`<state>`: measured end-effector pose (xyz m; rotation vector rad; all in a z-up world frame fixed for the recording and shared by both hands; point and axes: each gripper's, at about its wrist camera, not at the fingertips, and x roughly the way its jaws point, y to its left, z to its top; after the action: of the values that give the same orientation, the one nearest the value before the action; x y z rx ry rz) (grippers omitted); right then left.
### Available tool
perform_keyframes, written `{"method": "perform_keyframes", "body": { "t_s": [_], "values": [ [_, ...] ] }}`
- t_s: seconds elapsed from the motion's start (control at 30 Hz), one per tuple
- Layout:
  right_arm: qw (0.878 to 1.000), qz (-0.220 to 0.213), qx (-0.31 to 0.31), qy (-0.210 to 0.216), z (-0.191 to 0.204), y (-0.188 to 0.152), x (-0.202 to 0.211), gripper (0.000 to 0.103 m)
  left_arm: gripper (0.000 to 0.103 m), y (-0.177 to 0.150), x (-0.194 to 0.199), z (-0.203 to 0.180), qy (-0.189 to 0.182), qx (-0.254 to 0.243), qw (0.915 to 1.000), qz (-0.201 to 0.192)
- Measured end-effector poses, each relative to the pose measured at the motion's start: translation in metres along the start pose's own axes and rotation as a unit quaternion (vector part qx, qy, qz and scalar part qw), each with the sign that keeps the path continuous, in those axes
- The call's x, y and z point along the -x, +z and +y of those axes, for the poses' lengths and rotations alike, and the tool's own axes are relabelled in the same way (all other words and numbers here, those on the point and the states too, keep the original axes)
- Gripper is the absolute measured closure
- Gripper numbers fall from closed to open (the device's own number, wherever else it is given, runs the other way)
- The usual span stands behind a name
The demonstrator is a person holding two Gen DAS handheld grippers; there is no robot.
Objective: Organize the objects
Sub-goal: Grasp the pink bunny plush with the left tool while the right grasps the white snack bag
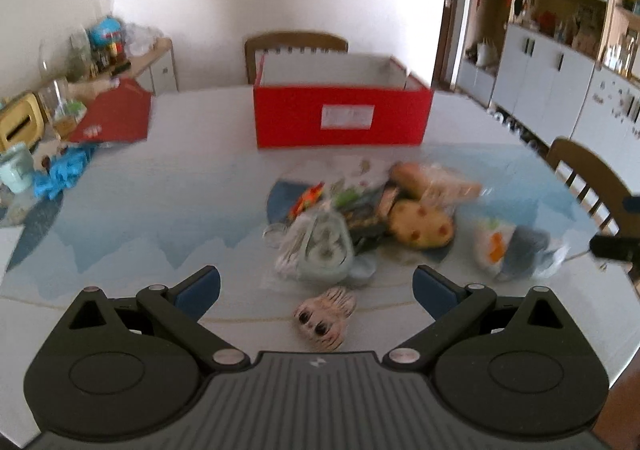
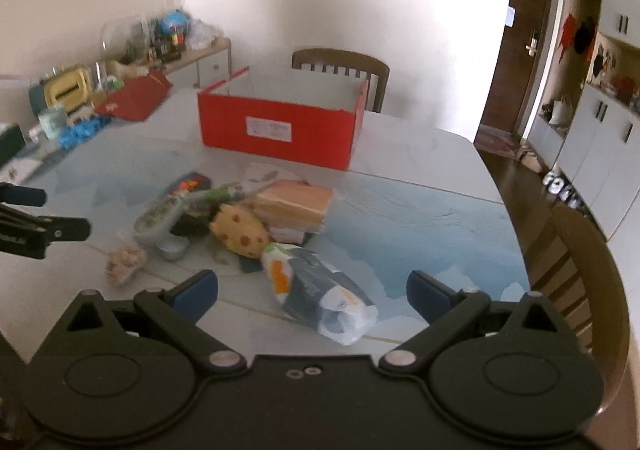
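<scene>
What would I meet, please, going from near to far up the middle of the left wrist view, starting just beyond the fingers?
Small striped toy face → clear bag with a pale blue item → red box, open at the top → wooden chair behind the table.

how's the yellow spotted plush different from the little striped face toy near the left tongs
The yellow spotted plush is larger, orange-dotted, and lies in the heap among the other items. The striped face toy is smaller, pale with dark eyes, and lies alone, apart from the heap, between the open left tongs. Both rest on the table, ungripped.
</scene>
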<state>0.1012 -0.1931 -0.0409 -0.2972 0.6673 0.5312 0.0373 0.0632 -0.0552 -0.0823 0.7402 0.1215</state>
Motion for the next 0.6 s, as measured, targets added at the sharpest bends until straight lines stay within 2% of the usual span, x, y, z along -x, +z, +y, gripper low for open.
{"method": "perform_keyframes", "body": {
  "t_s": [0.13,0.23,0.37,0.5,0.6],
  "values": [
    [1.000,0.016,0.013,-0.008,-0.003,0.001,-0.023,0.002,0.000,-0.012,-0.029,0.007,-0.017,-0.015,0.9994,0.025],
    [0.999,0.033,0.021,0.002,-0.005,0.001,-0.041,0.002,0.000,-0.018,-0.047,0.008,-0.028,-0.035,0.9983,0.036],
    [0.998,0.063,0.032,-0.001,-0.003,-0.001,-0.064,0.002,0.001,-0.027,-0.070,0.008,-0.029,-0.059,0.9959,0.063],
    [0.994,0.092,0.050,-0.004,0.000,-0.007,-0.086,0.009,0.002,-0.031,-0.081,0.011,-0.039,-0.074,0.9937,0.075],
    [0.993,0.107,0.048,-0.006,0.001,-0.009,-0.098,0.013,0.007,-0.033,-0.086,0.011,-0.048,-0.087,0.9917,0.082]
  ]
}}
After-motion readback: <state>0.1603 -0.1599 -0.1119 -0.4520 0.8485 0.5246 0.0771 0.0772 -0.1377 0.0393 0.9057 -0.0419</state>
